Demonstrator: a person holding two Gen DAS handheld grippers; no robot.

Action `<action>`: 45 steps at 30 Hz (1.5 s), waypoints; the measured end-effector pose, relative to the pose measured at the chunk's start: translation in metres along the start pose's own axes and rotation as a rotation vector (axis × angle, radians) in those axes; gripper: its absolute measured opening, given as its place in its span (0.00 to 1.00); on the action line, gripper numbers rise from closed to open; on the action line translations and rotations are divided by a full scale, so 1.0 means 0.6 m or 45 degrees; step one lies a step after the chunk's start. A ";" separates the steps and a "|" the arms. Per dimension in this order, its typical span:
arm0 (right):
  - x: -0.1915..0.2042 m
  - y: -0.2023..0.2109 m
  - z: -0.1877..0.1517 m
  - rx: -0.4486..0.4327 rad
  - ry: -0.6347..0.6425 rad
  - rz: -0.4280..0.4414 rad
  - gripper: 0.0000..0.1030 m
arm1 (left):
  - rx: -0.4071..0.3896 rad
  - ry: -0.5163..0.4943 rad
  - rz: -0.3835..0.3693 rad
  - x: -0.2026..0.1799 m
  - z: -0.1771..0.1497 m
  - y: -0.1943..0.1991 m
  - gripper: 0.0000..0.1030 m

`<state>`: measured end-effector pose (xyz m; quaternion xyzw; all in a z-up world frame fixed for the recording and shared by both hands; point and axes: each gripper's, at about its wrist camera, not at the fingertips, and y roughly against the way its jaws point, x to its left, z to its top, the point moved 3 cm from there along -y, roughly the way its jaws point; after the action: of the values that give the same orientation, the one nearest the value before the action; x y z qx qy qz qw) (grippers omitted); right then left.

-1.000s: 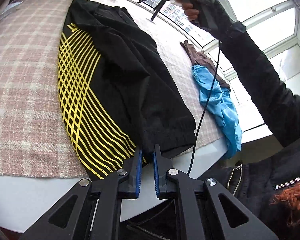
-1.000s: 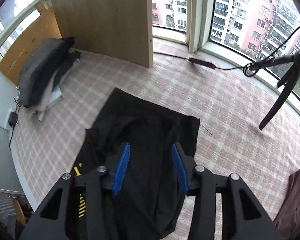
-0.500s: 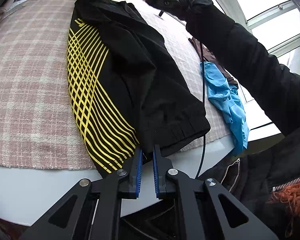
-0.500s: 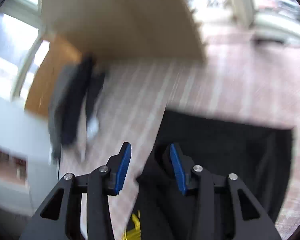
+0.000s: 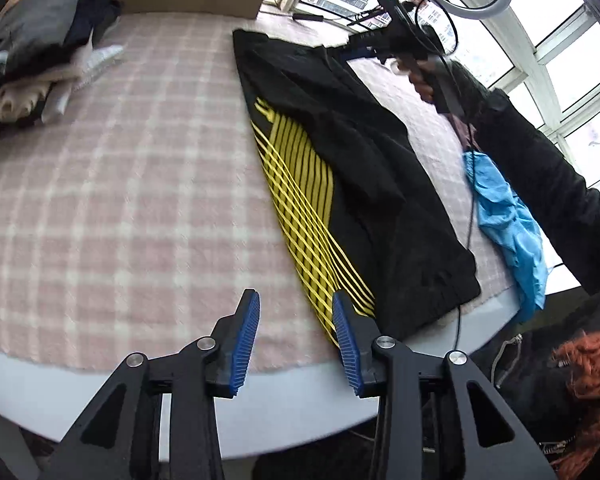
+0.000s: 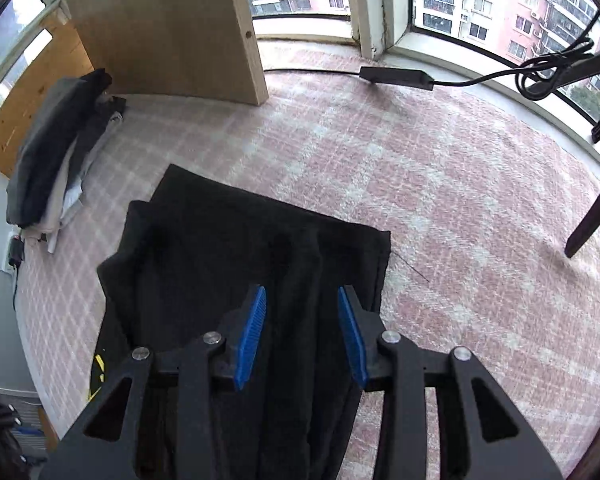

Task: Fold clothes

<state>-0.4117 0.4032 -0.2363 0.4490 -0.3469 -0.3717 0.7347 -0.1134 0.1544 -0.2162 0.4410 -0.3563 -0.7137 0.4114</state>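
Black fabric with yellow stripes, the trousers (image 5: 352,184) lie lengthwise on the pink checked cloth (image 5: 132,184), legs doubled one over the other, so the first fold looks done. The left gripper (image 5: 296,340) has just been opening; its jaws stand apart and empty, just beside the cuff end of the trousers. The right gripper (image 6: 302,332), jaws closing slightly yet apart, hovers over the waist end of the trousers, pressing on nothing. Folding them across is probably left. Beyond the trousers wait a blue garment (image 5: 508,224) and folded clothes (image 5: 48,48).
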 end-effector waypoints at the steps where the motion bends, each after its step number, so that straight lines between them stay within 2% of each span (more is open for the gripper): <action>1: 0.009 -0.005 -0.003 0.005 0.041 -0.035 0.36 | -0.019 -0.034 0.029 0.008 0.037 -0.007 0.35; 6: 0.048 -0.020 -0.013 -0.003 0.217 -0.187 0.34 | -0.113 -0.163 0.086 0.015 0.241 -0.075 0.35; 7: 0.051 -0.019 -0.014 -0.004 0.220 -0.174 0.22 | -0.123 -0.194 0.095 0.010 0.273 -0.092 0.35; 8: 0.049 -0.016 -0.013 -0.002 0.205 -0.155 0.03 | -0.132 -0.227 0.106 0.005 0.302 -0.110 0.35; 10: 0.036 -0.004 -0.010 -0.004 0.145 -0.105 0.04 | -0.122 -0.266 0.116 -0.001 0.343 -0.143 0.35; 13: -0.016 0.028 0.006 -0.089 -0.047 0.053 0.03 | -0.089 -0.298 0.130 -0.004 0.375 -0.185 0.35; 15: -0.057 0.038 0.011 -0.112 -0.174 0.111 0.04 | -0.061 -0.312 0.145 -0.006 0.385 -0.210 0.35; 17: -0.072 0.024 0.006 -0.052 -0.201 0.088 0.04 | -0.032 -0.331 0.184 -0.008 0.396 -0.230 0.35; 19: -0.071 0.019 0.000 -0.042 -0.192 0.097 0.05 | -0.020 -0.328 0.203 -0.004 0.402 -0.240 0.35; 21: -0.069 0.014 -0.006 -0.031 -0.182 0.106 0.09 | -0.023 -0.306 0.174 -0.006 0.414 -0.245 0.35; 24: -0.062 0.003 -0.009 -0.018 -0.151 0.099 0.08 | -0.043 -0.294 0.120 -0.022 0.432 -0.250 0.37; 27: -0.048 -0.008 -0.008 -0.008 -0.106 0.101 0.07 | -0.044 -0.314 0.153 -0.036 0.451 -0.276 0.38; 28: -0.042 -0.012 -0.005 -0.006 -0.093 0.084 0.07 | -0.035 -0.313 0.202 -0.034 0.458 -0.288 0.36; 29: -0.043 -0.015 -0.003 -0.007 -0.093 0.052 0.06 | -0.028 -0.305 0.301 -0.024 0.462 -0.298 0.32; 30: -0.049 -0.015 -0.001 -0.011 -0.105 0.011 0.06 | -0.032 -0.264 0.392 -0.007 0.466 -0.298 0.24; 31: -0.058 -0.012 0.000 -0.018 -0.128 -0.019 0.06 | -0.040 -0.207 0.473 0.013 0.468 -0.294 0.21; 33: -0.082 0.003 0.000 -0.039 -0.201 -0.049 0.07 | -0.075 -0.104 0.543 0.049 0.466 -0.273 0.25; 34: -0.093 0.013 -0.002 -0.054 -0.231 -0.060 0.07 | -0.086 -0.078 0.553 0.060 0.463 -0.258 0.21; 36: -0.102 0.045 -0.012 -0.088 -0.254 -0.052 0.07 | -0.104 -0.041 0.539 0.075 0.455 -0.226 0.21; 38: -0.103 0.088 -0.032 -0.125 -0.266 0.021 0.07 | -0.146 -0.042 0.460 0.068 0.435 -0.181 0.22; 40: -0.095 0.136 -0.061 -0.154 -0.272 0.162 0.07 | -0.177 -0.080 0.359 0.049 0.406 -0.130 0.25; 43: -0.084 0.217 -0.119 -0.170 -0.284 0.349 0.08 | -0.187 -0.162 0.300 0.015 0.352 -0.060 0.31; 45: -0.084 0.282 -0.169 -0.174 -0.278 0.425 0.08 | -0.184 -0.213 0.289 -0.002 0.307 -0.008 0.32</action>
<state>-0.3107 0.5415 -0.1261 0.2913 -0.4681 -0.3139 0.7730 -0.2840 0.1844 -0.1540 0.3059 -0.3847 -0.7206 0.4890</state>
